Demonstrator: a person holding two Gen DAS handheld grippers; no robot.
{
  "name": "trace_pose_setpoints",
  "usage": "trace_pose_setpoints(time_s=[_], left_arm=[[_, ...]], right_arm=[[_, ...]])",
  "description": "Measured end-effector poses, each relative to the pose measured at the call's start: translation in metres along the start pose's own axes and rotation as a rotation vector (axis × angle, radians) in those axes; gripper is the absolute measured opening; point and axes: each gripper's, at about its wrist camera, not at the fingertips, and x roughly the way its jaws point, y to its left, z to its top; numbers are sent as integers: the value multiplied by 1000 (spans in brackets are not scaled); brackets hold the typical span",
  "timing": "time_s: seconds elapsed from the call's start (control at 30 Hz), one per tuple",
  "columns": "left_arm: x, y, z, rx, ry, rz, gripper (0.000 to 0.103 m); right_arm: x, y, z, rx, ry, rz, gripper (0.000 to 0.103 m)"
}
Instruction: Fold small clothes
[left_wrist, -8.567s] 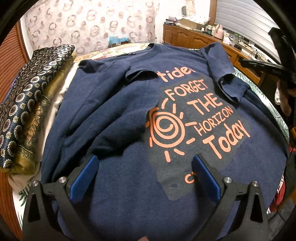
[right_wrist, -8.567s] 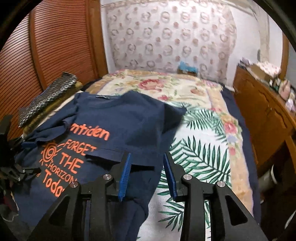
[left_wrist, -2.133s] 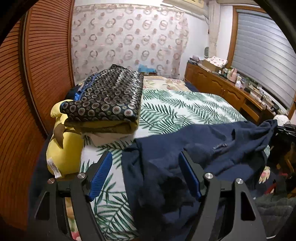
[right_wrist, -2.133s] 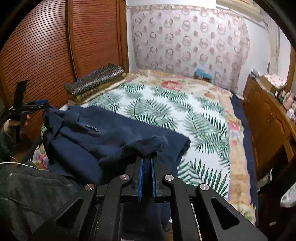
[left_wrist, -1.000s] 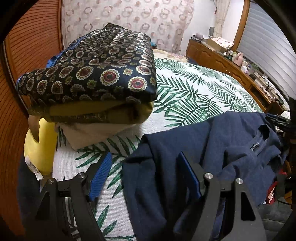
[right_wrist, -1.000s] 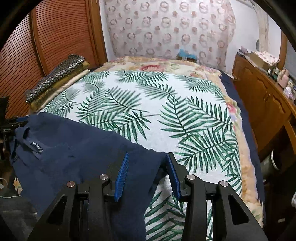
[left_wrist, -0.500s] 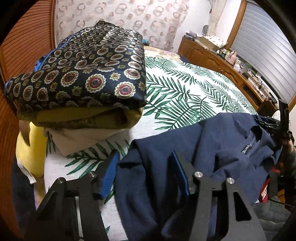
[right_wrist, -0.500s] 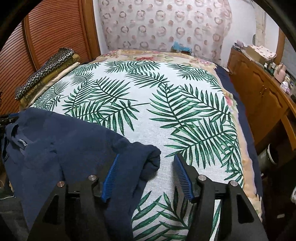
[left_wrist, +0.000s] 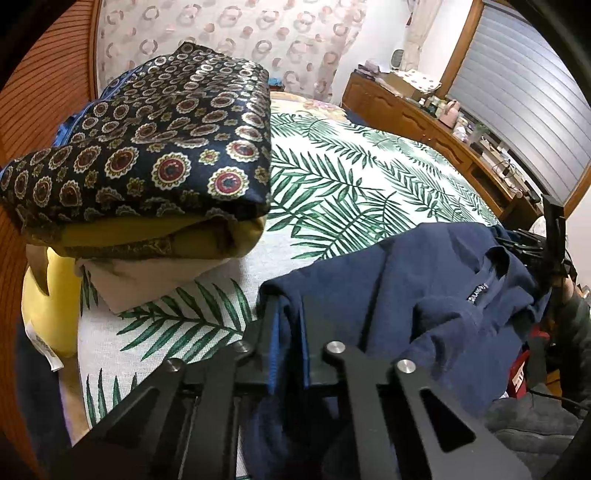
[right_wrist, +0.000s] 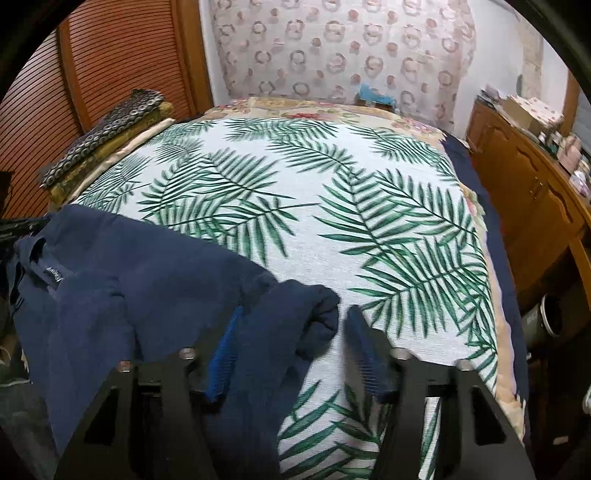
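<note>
Palm-leaf printed white bedspread (right_wrist: 332, 229) covers a bed that fills most of both views, with brown slatted wooden doors (right_wrist: 110, 62) to one side and a curtain with pink rings (right_wrist: 340, 48) behind. On the near edge of this bedspread lies the dark navy cotton T-shirt (left_wrist: 406, 288), crumpled, its collar with a small white label turned up; part of it hangs over the bed edge and is cut off by the frame.

The left gripper (left_wrist: 286, 332) has just closed its jaws, and they are clenched on one corner of the T-shirt — only a thin strip of blue pad shows between black fingers and cloth. The right gripper (right_wrist: 291, 347) stands at the opposite corner of the T-shirt. Its jaws have just been narrowing, yet they are still apart: a rolled bunch of the navy cloth sits between them, against the left pad, while the right pad has a gap to the cloth. This view is a little blurred.

Beside the T-shirt, toward the slatted doors, a stack of folded fabrics (left_wrist: 147, 166) rests on the bedspread — dark patterned silk on top, mustard and beige under it. A yellow cushion (left_wrist: 51, 306) is half hidden below the stack. At the far right of the left view a person's dark sleeve (left_wrist: 572, 325) is hard to make out.
</note>
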Motion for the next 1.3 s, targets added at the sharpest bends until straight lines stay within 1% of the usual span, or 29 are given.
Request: trace_pose_setpoints(time_s=[0.07,0.1,0.13,0.2,0.27,0.37,0.4,0.43,0.53,0.63,0.77,0.87,1.03,1.1,1.3], left_arm=[[-4,-4,0,5,-15,6,7],[-8,-7,0,8,-31,10,7],[-15,-10,0,10,-55,9,7],[-28,-17,1,13,-97,-2,7],[-45,-26,1,20,-149,-12,7],[-77,-38,2,29,-234,-30,7],[-89,-41,2,29,-268,-34,7],[-105,-44,2,28,-320,-30,7],[-133,-49,7,46,-398,-6,7],[-147,-58,14,79,-440,19,7],[-148,-61,12,82,-460,12,7],[-157,-64,7,79,-488,0,6],[-192,-76,5,81,-572,-24,6],[-206,-80,10,89,-606,-29,6],[-250,-97,32,130,-698,-78,6]], right_arm=[[-1,4,0,-8,0,12,38],[-2,5,-1,-8,-2,27,24],[-3,6,-1,-3,-2,34,20],[-10,8,-2,6,-18,31,17],[-23,9,-2,17,-53,43,16],[-57,11,-3,44,-131,74,15],[-72,13,-5,47,-161,72,14],[-86,15,-6,44,-187,68,14],[-127,20,-11,40,-268,62,14],[-158,19,-16,42,-321,61,14],[-179,22,-21,28,-347,42,14],[-193,27,-28,17,-371,37,13],[-235,36,-41,-2,-445,25,13],[-249,40,-43,-6,-479,22,13],[-306,46,-47,-18,-610,26,13]])
